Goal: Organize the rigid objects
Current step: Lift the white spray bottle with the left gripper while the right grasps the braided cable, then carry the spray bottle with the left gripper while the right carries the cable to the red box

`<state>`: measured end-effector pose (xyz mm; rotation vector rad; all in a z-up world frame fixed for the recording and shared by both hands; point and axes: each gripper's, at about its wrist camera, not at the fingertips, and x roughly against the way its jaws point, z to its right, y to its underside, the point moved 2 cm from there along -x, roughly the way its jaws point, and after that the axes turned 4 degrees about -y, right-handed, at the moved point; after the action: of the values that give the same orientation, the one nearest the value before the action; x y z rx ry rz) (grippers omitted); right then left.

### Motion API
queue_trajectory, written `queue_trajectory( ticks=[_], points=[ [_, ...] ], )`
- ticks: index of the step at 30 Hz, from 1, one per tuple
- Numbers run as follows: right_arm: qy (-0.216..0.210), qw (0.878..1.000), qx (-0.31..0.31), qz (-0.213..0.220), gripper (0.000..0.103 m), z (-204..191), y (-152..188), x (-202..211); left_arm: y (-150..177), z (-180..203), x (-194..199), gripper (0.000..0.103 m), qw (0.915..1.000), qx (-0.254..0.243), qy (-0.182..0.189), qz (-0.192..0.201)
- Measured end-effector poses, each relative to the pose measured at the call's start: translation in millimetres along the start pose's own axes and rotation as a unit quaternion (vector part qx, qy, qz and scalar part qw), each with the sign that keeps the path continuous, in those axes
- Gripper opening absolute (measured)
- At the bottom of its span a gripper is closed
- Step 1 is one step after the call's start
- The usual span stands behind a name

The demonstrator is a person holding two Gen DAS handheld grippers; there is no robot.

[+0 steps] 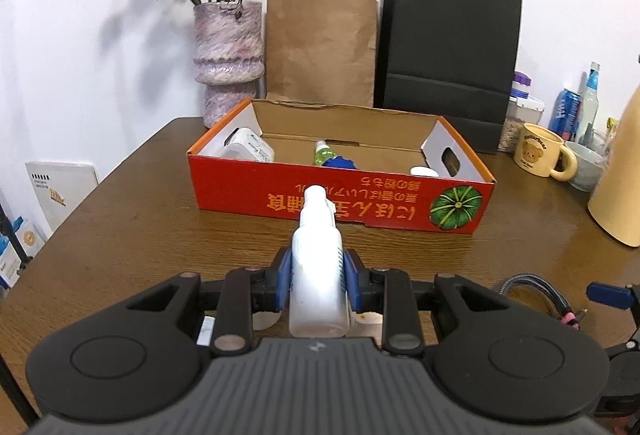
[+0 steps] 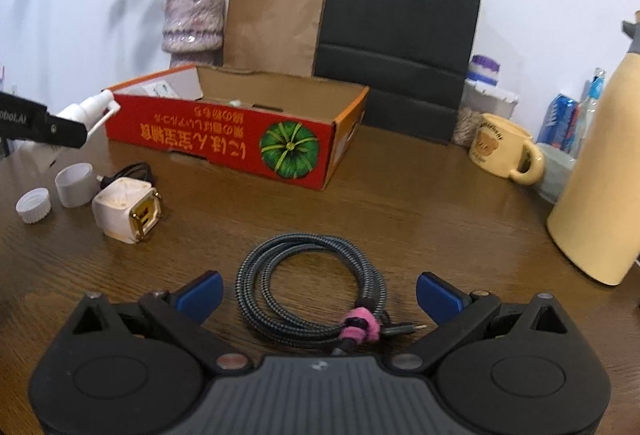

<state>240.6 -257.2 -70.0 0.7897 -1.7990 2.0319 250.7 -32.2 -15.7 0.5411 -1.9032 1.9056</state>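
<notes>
Spray bottle (image 1: 317, 267) clamped in left gripper (image 1: 316, 271), tilted down

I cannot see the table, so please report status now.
Left gripper shut on spray bottle, short of red box. Right gripper open over coiled cable. Nothing blocks the box.

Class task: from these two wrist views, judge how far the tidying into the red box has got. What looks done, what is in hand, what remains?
Done: a white item, a green bottle and a blue object lie in the red box.
In hand: the left gripper clamps a white spray bottle.
Left: the coiled cable between the open right gripper fingers, the charger and two white caps.
</notes>
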Motion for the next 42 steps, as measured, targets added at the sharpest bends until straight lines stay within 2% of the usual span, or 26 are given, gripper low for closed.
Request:
queue_trajectory(
  ticks=[6,14,15,17,28,42],
  points=[
    [-0.011,0.999,-0.017,-0.028,0.103,4.4,0.4,-20.6,2.3,-2.8,-8.0,0.028,0.9999,0.002,0.000,-0.010],
    [-0.039,0.997,-0.053,-0.033,0.103,13.4,2.6,-26.3,5.2,-2.2,-10.5,0.028,0.9999,0.001,-0.003,-0.014],
    [-0.040,0.997,-0.052,-0.031,0.102,13.2,2.6,-25.9,5.2,-2.1,-10.3,0.028,0.9999,0.001,-0.004,-0.013],
    [-0.042,0.998,-0.051,-0.024,0.092,12.8,2.4,-23.1,5.1,-1.9,-10.3,0.029,0.9999,0.001,-0.004,-0.013],
    [-0.035,0.998,-0.050,0.009,0.090,7.5,1.9,-9.1,5.7,-1.2,-8.2,0.028,0.9999,-0.002,-0.001,-0.011],
    [-0.045,0.996,-0.051,0.056,0.090,-12.9,-10.6,12.5,0.6,-0.7,2.3,0.029,1.0000,-0.003,0.006,0.003]
  ],
)
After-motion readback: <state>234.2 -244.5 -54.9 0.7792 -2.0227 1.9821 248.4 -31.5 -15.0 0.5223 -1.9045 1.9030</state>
